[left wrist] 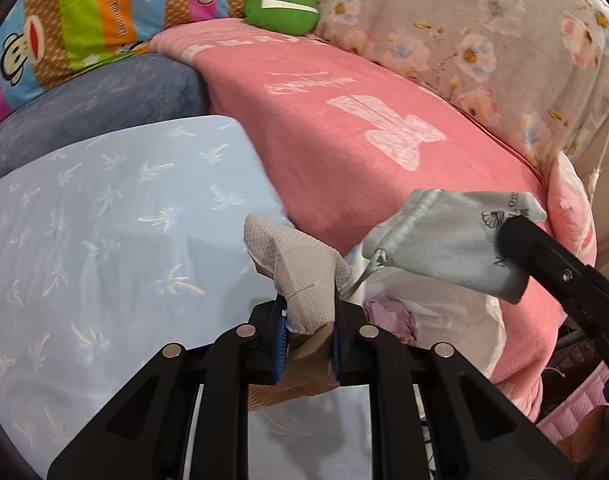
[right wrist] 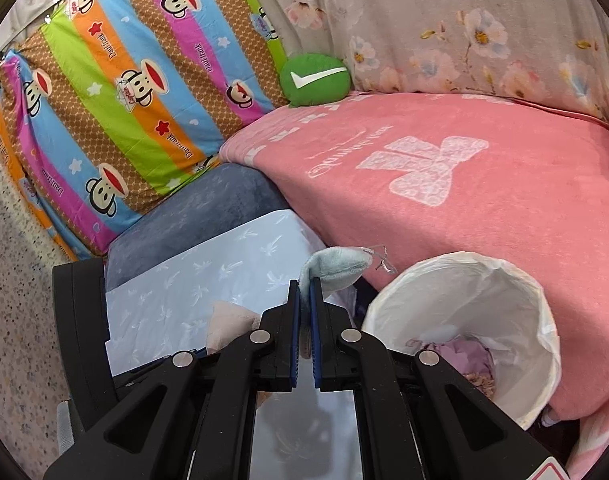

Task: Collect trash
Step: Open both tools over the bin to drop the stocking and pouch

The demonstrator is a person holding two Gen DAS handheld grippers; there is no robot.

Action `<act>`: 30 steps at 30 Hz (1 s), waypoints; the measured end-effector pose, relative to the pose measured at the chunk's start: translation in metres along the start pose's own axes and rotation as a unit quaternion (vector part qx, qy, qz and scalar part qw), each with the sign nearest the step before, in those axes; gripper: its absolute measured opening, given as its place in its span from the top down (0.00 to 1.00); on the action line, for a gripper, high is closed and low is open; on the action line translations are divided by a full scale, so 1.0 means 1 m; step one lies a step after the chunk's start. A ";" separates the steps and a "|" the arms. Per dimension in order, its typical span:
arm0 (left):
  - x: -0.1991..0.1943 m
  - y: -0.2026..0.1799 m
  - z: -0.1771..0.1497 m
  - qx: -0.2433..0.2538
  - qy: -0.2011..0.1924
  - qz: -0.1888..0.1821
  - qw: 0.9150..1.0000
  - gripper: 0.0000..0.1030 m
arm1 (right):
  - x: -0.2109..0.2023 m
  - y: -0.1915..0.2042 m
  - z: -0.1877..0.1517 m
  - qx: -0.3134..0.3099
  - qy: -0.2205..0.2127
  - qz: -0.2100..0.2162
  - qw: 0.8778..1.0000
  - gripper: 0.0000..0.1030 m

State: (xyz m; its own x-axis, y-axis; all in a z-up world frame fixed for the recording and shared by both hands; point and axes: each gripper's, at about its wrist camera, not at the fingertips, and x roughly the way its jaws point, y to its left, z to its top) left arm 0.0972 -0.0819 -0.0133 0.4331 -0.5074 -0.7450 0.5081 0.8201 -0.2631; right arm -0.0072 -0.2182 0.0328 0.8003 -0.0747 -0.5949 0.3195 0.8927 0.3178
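Observation:
My left gripper (left wrist: 308, 300) is shut on a beige textured paper packet (left wrist: 300, 268), which sticks up between the blue pads above the pale blue sheet. In the right wrist view my right gripper (right wrist: 303, 285) is shut on a light blue velvet drawstring pouch (right wrist: 336, 266). The same pouch (left wrist: 452, 236) hangs at the right of the left wrist view, in the right gripper's black fingers (left wrist: 520, 236). A bin with a white liner (right wrist: 456, 258) stands low against the pink blanket, just right of the right gripper. It holds purple scraps (right wrist: 468, 354). The bin liner (left wrist: 492, 320) lies under the pouch.
A pink blanket (right wrist: 484, 200) covers the bed, beside a pale blue palm-print sheet (left wrist: 104, 220) and a blue-grey cushion (right wrist: 208, 204). Behind are a striped monkey-print pillow (right wrist: 136, 100), a round green cushion (right wrist: 314, 80) and a floral cover (right wrist: 464, 20). Speckled floor (right wrist: 12, 280) shows at the left.

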 end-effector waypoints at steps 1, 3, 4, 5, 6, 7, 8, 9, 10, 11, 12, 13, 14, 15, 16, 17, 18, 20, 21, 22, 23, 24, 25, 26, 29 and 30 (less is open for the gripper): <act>-0.001 -0.005 -0.001 0.004 0.000 -0.002 1.000 0.84 | -0.004 -0.005 0.000 0.003 -0.003 -0.003 1.000 0.96; -0.001 -0.016 -0.001 0.013 0.000 -0.007 1.000 0.84 | -0.012 -0.016 0.001 0.009 -0.008 -0.009 1.000 0.96; -0.001 -0.022 -0.001 0.018 0.000 -0.009 1.000 0.84 | -0.016 -0.022 0.002 0.013 -0.011 -0.012 1.000 0.96; -0.001 -0.027 -0.002 0.022 -0.001 -0.011 1.000 0.84 | -0.020 -0.028 0.002 0.016 -0.014 -0.016 1.000 0.96; -0.001 -0.032 -0.001 0.027 -0.001 -0.014 1.000 0.84 | -0.023 -0.034 0.002 0.020 -0.017 -0.019 0.999 0.96; -0.001 -0.037 -0.001 0.031 0.000 -0.018 0.999 0.84 | -0.026 -0.040 0.002 0.023 -0.019 -0.022 0.999 0.96; 0.000 -0.043 -0.002 0.035 0.000 -0.021 0.999 0.84 | -0.029 -0.045 0.002 0.026 -0.021 -0.025 0.999 0.96; 0.000 -0.050 -0.001 0.040 0.000 -0.025 0.999 0.84 | -0.032 -0.052 0.002 0.030 -0.023 -0.029 0.999 0.96; 0.000 -0.054 -0.003 0.044 0.001 -0.027 0.999 0.84 | -0.035 -0.057 0.003 0.033 -0.025 -0.032 0.999 0.96; 0.001 -0.061 -0.002 0.050 0.002 -0.031 0.998 0.84 | -0.038 -0.061 0.003 0.035 -0.027 -0.035 0.998 0.96; 0.002 -0.065 -0.003 0.054 0.003 -0.034 0.998 0.84 | -0.040 -0.066 0.002 0.037 -0.028 -0.038 0.998 0.96; 0.003 -0.070 -0.003 0.058 0.004 -0.037 0.998 0.84 | -0.042 -0.070 0.003 0.040 -0.029 -0.041 0.998 0.96; 0.004 -0.075 -0.004 0.061 0.005 -0.041 0.997 0.84 | -0.044 -0.075 0.003 0.043 -0.030 -0.044 0.998 0.96; 0.005 -0.080 -0.005 0.065 0.008 -0.045 0.997 0.83 | -0.046 -0.079 0.003 0.045 -0.031 -0.047 0.997 0.96; 0.006 -0.085 -0.005 0.069 0.009 -0.050 0.996 0.82 | -0.048 -0.083 0.003 0.047 -0.032 -0.050 0.997 0.96; 0.007 -0.089 -0.005 0.072 0.011 -0.052 0.996 0.82 | -0.049 -0.087 0.002 0.049 -0.033 -0.053 0.997 0.96; 0.007 -0.093 -0.006 0.074 0.012 -0.055 0.996 0.81 | -0.051 -0.091 0.003 0.051 -0.034 -0.055 0.997 0.96; 0.009 -0.099 -0.006 0.077 0.015 -0.058 0.995 0.76 | -0.053 -0.098 0.003 0.056 -0.036 -0.059 0.996 0.96; 0.010 -0.101 -0.006 0.075 0.014 -0.058 0.995 0.74 | -0.053 -0.100 0.003 0.057 -0.036 -0.061 0.996 0.96; 0.009 -0.102 -0.006 0.073 0.014 -0.059 0.995 0.68 | -0.054 -0.102 0.004 0.059 -0.036 -0.062 0.996 0.96; 0.009 -0.103 -0.006 0.072 0.012 -0.061 0.995 0.61 | -0.055 -0.104 0.004 0.060 -0.037 -0.064 0.995 0.96; 0.007 -0.104 -0.006 0.071 0.008 -0.061 0.996 0.56 | -0.056 -0.106 0.004 0.061 -0.037 -0.065 0.995 0.96; 0.006 -0.105 -0.005 0.070 0.002 -0.060 0.996 0.48 | -0.056 -0.108 0.005 0.062 -0.038 -0.065 0.995 0.96; 0.004 -0.106 -0.005 0.070 -0.005 -0.058 0.996 0.43 | -0.056 -0.110 0.005 0.063 -0.039 -0.066 0.995 0.96; 0.000 -0.109 -0.001 0.077 -0.018 -0.052 0.996 0.39 | -0.056 -0.113 0.006 0.064 -0.039 -0.066 0.995 0.96; 0.000 -0.109 -0.001 0.078 -0.020 -0.050 0.995 0.39 | -0.055 -0.113 0.007 0.063 -0.038 -0.066 0.995 0.96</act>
State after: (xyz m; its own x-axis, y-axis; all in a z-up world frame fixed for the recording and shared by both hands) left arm 0.0412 -0.1707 0.0150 0.4017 -0.5973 -0.6942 0.6586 0.7151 -0.2342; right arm -0.0836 -0.3177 0.0345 0.7819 -0.2258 -0.5811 0.4820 0.8101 0.3337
